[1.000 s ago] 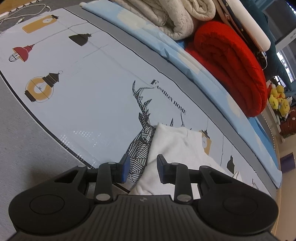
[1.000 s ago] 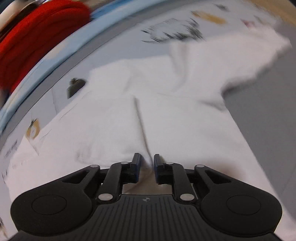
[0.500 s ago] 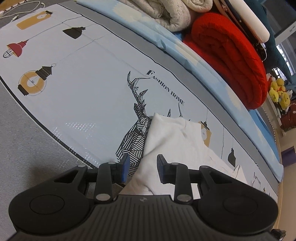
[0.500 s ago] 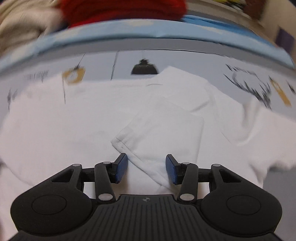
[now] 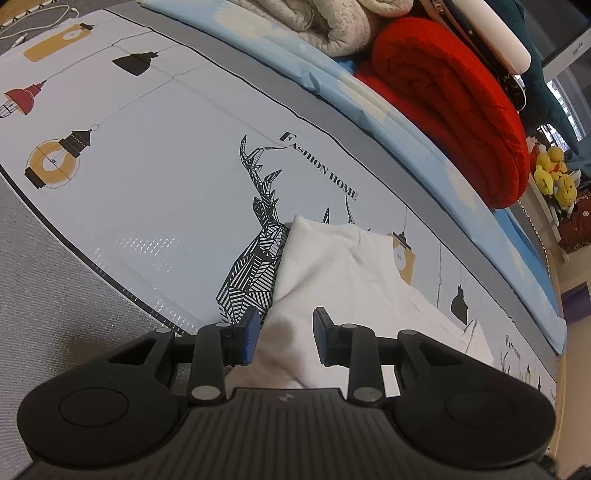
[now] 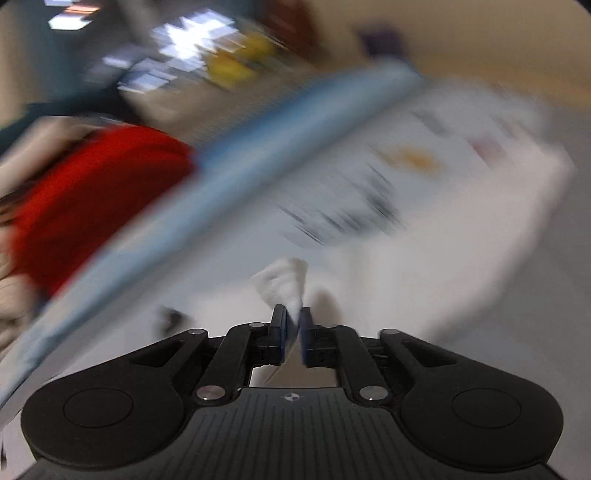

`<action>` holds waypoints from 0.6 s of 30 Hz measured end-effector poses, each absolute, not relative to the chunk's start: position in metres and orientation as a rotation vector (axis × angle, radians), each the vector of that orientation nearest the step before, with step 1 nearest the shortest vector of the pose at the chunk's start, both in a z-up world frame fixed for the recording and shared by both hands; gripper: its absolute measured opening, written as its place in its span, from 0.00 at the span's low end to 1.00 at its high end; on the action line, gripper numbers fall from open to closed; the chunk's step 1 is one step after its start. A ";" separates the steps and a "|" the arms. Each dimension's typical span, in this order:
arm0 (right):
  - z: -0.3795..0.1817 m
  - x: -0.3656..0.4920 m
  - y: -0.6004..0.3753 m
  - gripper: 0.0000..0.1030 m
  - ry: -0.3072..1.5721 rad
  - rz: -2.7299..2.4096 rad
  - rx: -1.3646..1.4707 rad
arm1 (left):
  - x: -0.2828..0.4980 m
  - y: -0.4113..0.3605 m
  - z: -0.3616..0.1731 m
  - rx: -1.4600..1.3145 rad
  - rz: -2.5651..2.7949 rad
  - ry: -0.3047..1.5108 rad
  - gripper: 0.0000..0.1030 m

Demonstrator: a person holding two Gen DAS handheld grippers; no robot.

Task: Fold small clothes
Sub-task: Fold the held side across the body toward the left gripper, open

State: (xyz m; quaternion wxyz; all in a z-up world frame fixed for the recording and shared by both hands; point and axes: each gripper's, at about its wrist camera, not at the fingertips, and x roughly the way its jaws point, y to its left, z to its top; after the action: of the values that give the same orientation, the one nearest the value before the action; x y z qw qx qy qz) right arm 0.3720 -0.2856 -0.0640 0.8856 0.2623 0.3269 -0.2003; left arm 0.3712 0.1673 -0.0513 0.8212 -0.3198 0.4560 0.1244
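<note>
A white garment lies on a pale printed mat. In the left wrist view my left gripper is open and empty, just above the garment's near left edge. In the right wrist view my right gripper is shut on a bunched piece of the white garment, which sticks up between the pads. That view is heavily motion-blurred, and the rest of the garment shows only as a white smear.
A rolled red blanket, a beige blanket and a light blue sheet lie along the mat's far side. Yellow plush toys sit far right. Grey carpet borders the mat at left.
My right gripper was open over a folded sleeve; now it has shut on white cloth and is swinging fast. My left gripper stayed open and shifted slightly along the garment edge.
</note>
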 end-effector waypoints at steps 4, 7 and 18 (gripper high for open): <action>-0.099 0.371 -0.320 0.28 0.864 -0.561 0.706 | 0.373 0.165 -0.053 -0.678 0.265 0.975 0.33; -0.099 0.376 -0.321 0.33 0.866 -0.505 0.738 | 0.374 0.161 -0.054 -0.673 0.257 0.978 0.33; -0.102 0.384 -0.324 0.03 0.906 -0.443 0.743 | 0.377 0.154 -0.057 -0.659 0.246 0.986 0.33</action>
State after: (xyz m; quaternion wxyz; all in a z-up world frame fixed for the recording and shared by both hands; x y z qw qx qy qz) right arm 0.3842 -0.3245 -0.1023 0.8101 0.3478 0.4241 -0.2074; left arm 0.3768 0.1535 -0.0566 0.8223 -0.3096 0.4633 0.1154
